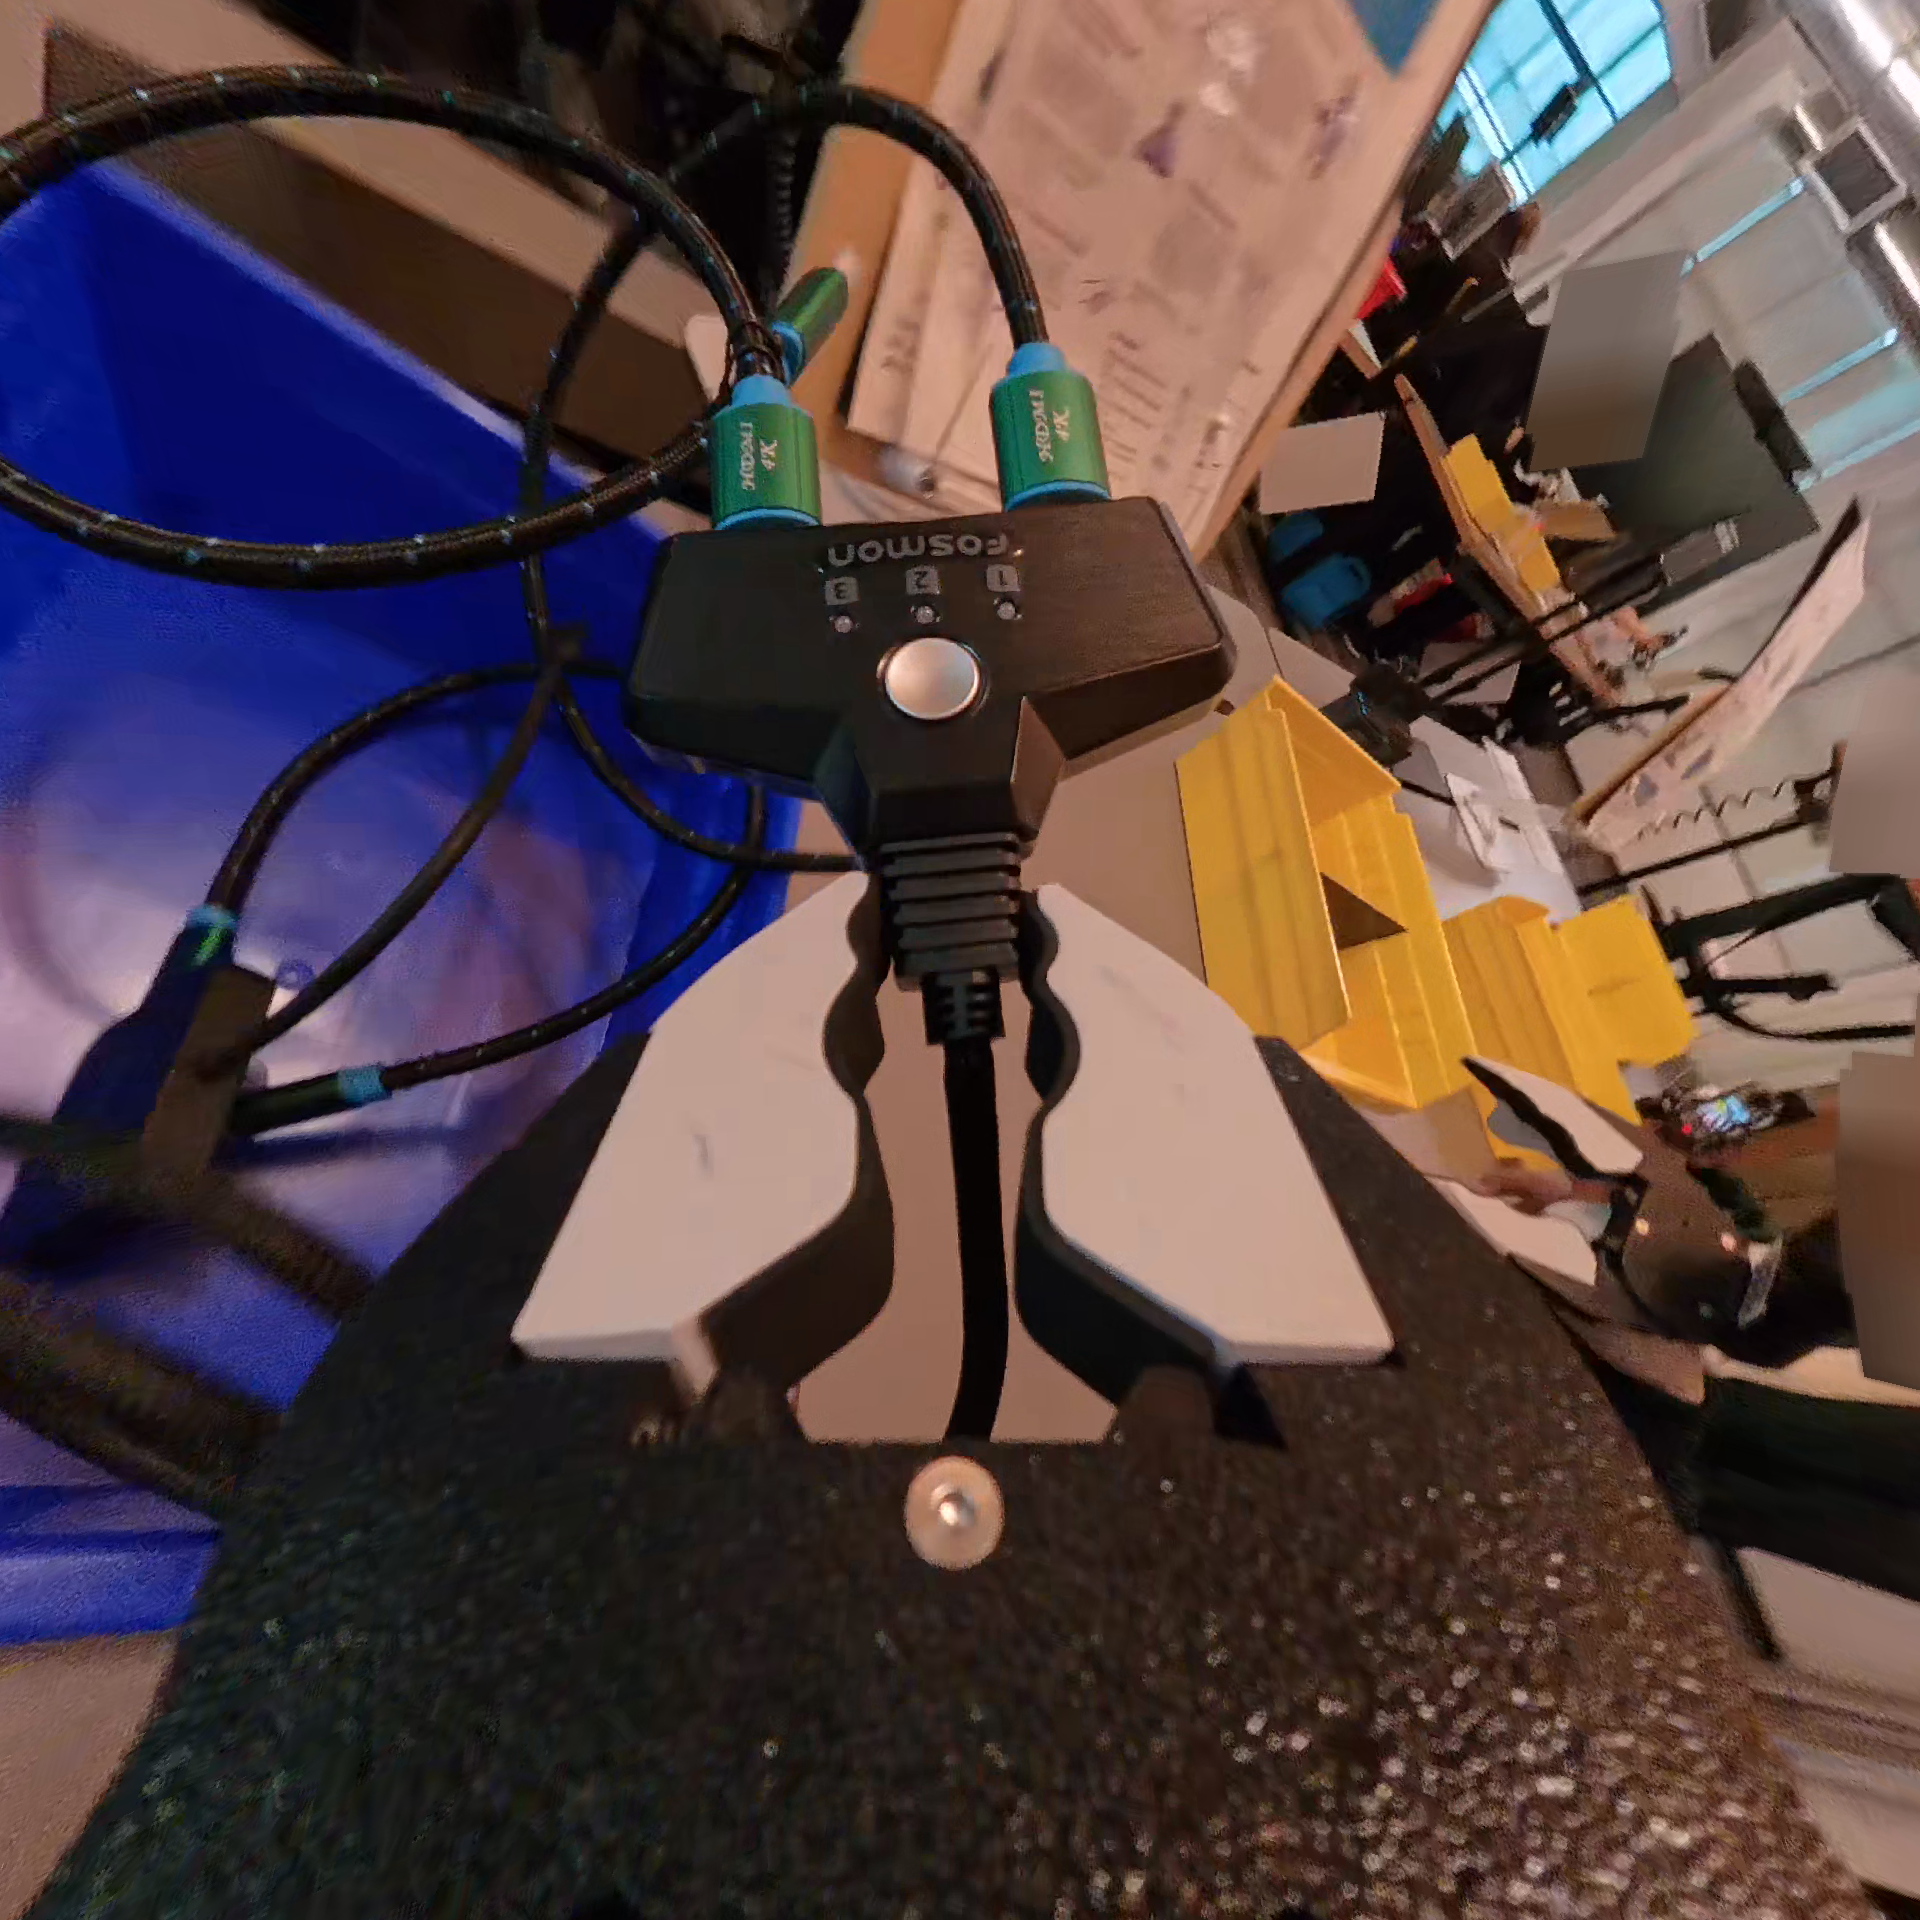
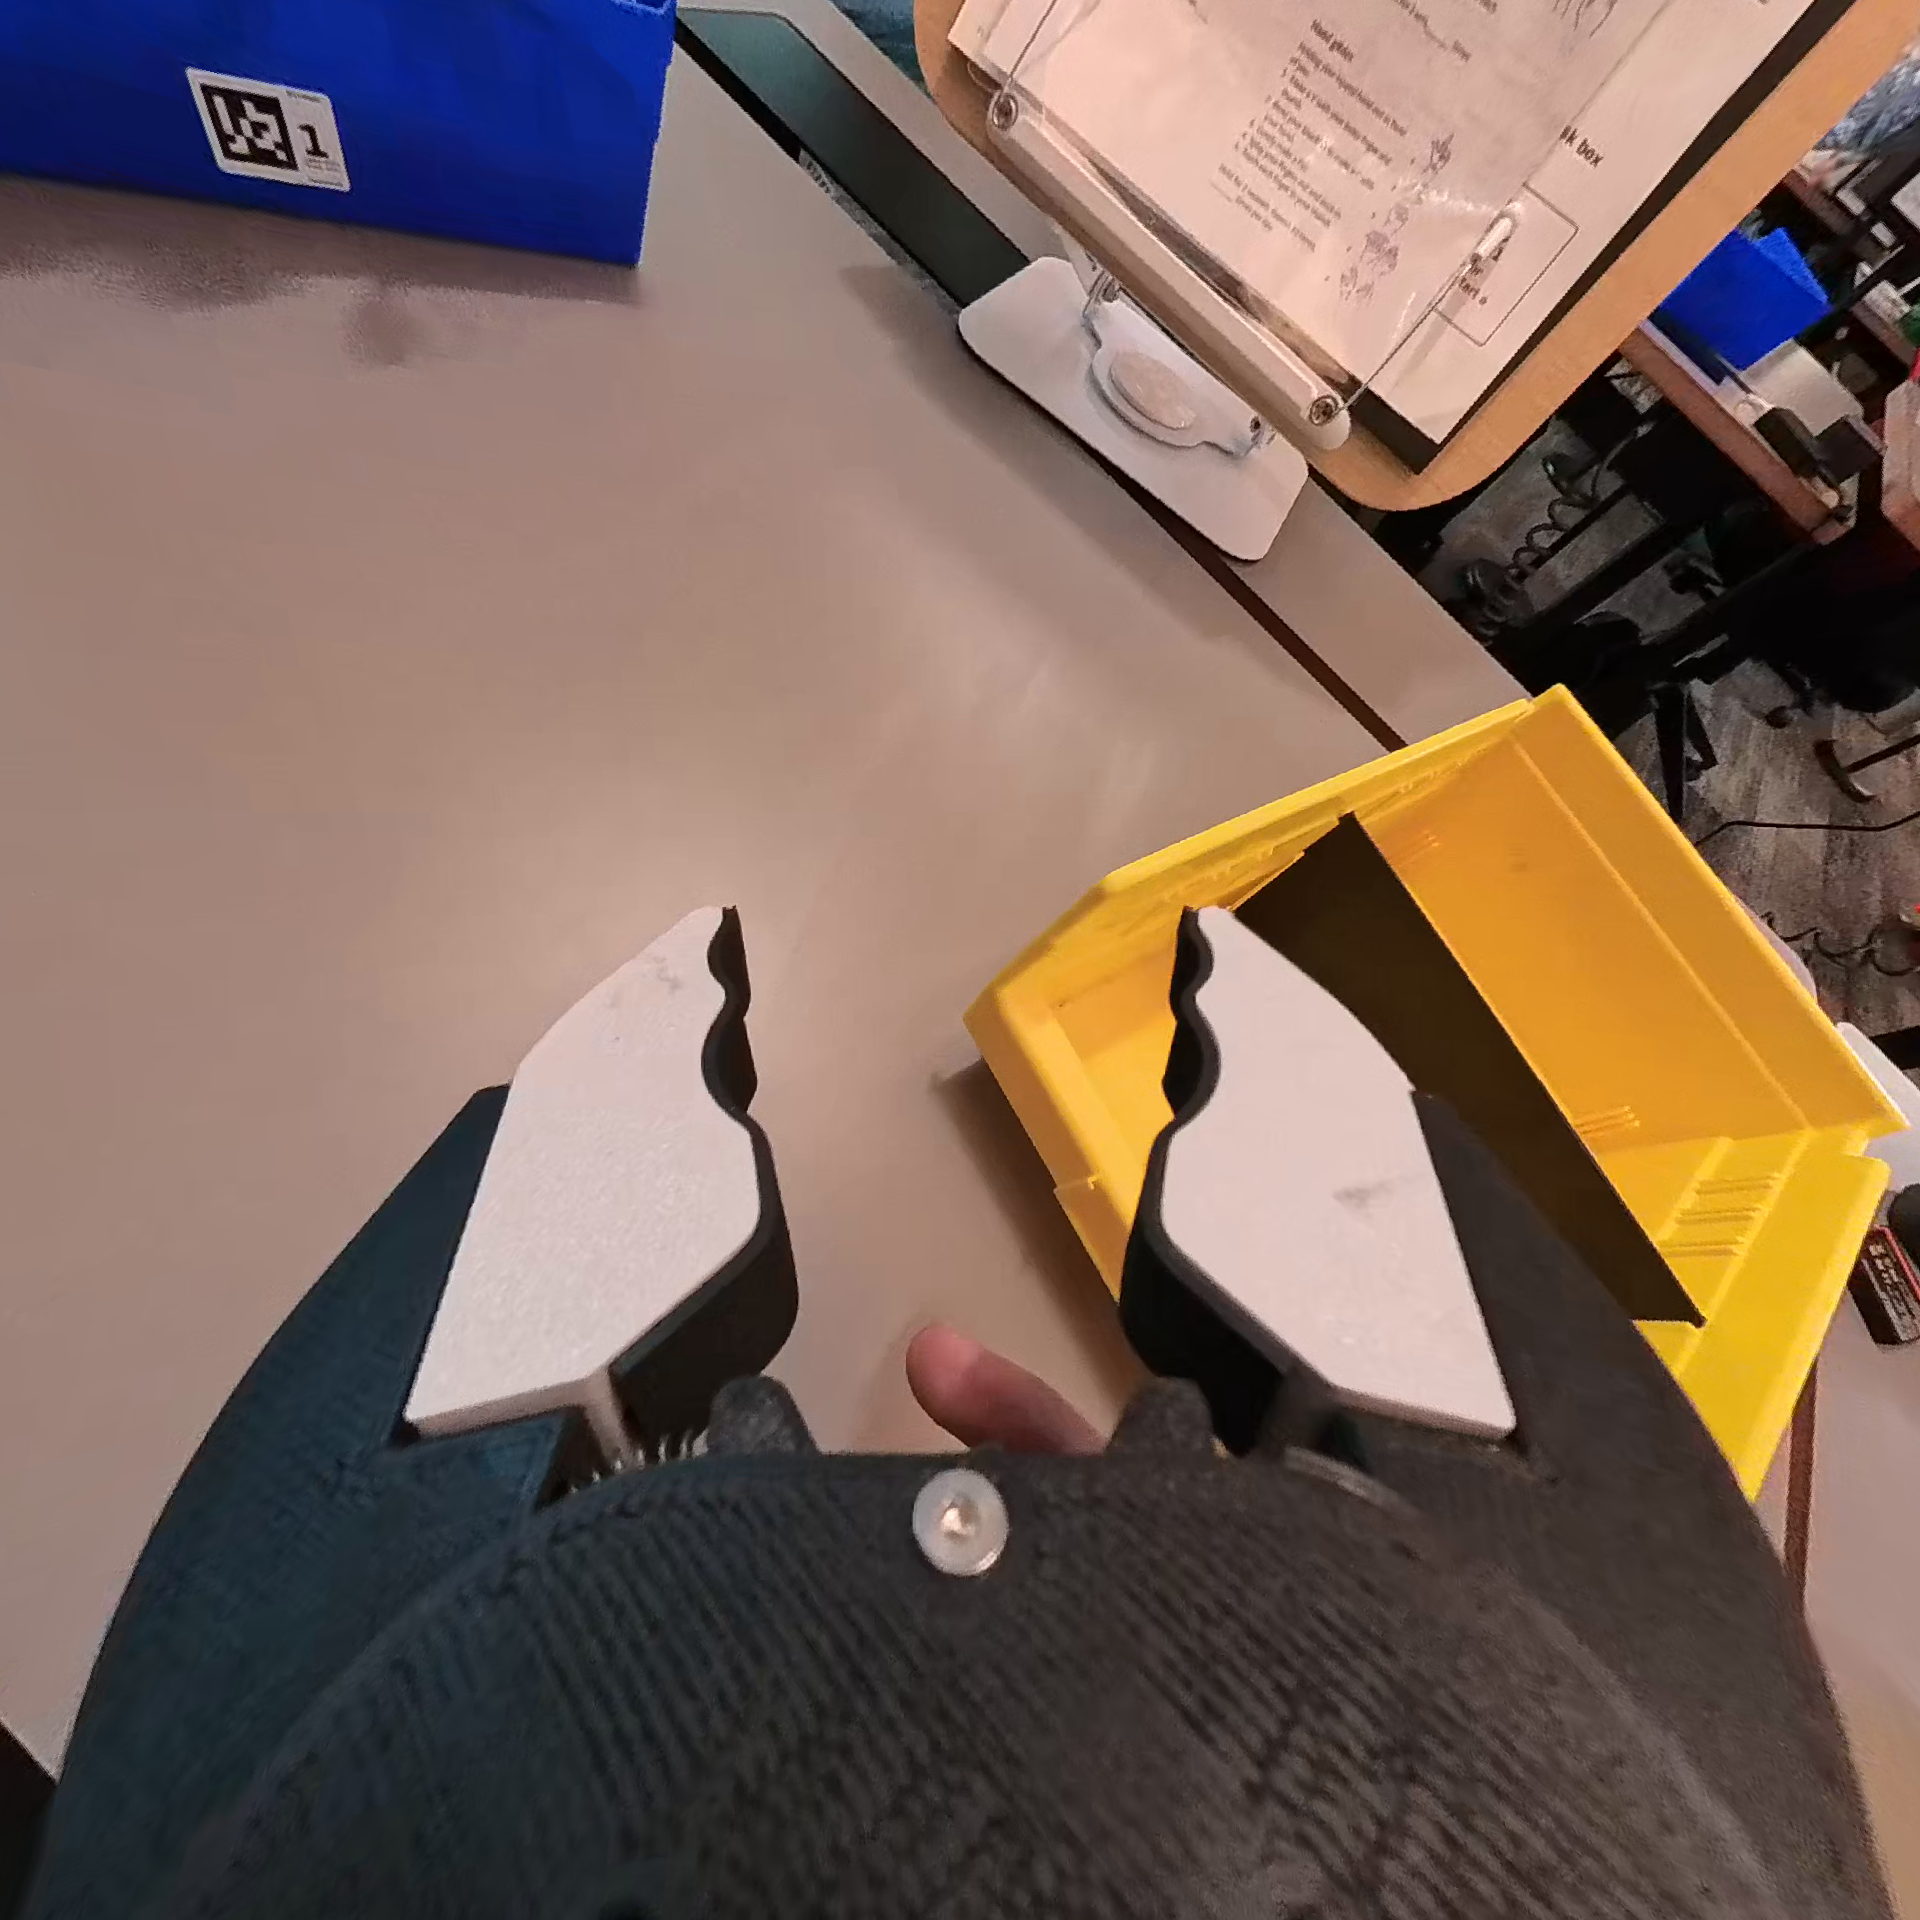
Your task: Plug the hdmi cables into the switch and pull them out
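The left gripper (image 1: 951, 914) has its fingers clenched on the ribbed strain relief of the black T-shaped HDMI switch (image 1: 930, 634), holding it in the air, ports facing away. Two braided black cables with green metal plugs (image 1: 1044, 442) sit in the outer ports, long axes in line with the fingers; the middle port looks vacant, though its opening is hidden. A third green plug (image 1: 816, 307) hangs just behind, blurred. The right gripper (image 2: 951, 1039), fingers spread and holding nothing, hovers above the beige surface (image 2: 520, 623) beside the open yellow plastic bin (image 2: 1538, 997), so it is the free one. The blue plastic bin (image 2: 416, 104) stands at the far edge.
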`<state>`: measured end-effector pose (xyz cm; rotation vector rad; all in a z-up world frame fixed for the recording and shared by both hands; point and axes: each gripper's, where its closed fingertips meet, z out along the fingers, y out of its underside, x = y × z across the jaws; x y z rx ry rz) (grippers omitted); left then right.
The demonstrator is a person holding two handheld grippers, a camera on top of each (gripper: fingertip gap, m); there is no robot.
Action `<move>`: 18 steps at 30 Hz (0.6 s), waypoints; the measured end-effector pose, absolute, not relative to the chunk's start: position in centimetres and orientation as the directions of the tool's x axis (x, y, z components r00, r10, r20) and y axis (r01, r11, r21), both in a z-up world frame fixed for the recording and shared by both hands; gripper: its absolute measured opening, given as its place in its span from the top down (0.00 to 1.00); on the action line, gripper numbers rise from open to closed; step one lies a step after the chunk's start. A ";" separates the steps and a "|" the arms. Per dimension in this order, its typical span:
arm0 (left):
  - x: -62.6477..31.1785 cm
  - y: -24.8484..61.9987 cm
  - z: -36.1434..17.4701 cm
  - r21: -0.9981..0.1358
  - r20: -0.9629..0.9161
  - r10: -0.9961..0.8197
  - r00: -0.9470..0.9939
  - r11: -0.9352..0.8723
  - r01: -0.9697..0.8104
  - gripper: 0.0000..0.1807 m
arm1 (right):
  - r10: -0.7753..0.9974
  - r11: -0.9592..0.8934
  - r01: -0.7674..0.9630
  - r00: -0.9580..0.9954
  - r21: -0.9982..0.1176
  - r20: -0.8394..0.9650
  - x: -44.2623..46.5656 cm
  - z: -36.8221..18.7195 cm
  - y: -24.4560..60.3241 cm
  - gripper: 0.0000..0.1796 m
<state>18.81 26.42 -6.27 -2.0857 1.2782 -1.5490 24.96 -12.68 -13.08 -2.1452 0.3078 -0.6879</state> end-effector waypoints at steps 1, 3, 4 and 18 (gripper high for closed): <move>18.6 26.1 -5.1 -0.671 0.625 -0.780 0.025 -0.554 -0.492 0.87 | -0.442 -0.614 0.021 0.819 -0.789 0.365 25.0 -13.1 -12.6 0.56; 18.2 25.4 -2.6 -0.735 0.568 -0.822 -0.033 -0.489 -0.470 0.87 | -0.449 -0.610 0.020 0.815 -0.792 0.367 25.1 -13.0 -12.6 0.57; 18.0 25.2 -1.3 -0.769 0.527 -0.848 -0.056 -0.448 -0.455 0.87 | -0.452 -0.609 0.020 0.812 -0.793 0.368 25.1 -12.9 -12.6 0.57; 13.6 12.4 12.0 -0.876 -0.438 -0.832 -0.341 0.480 -0.048 0.87 | -0.208 0.113 -0.084 0.972 -0.990 -0.106 16.6 -1.4 -7.2 0.52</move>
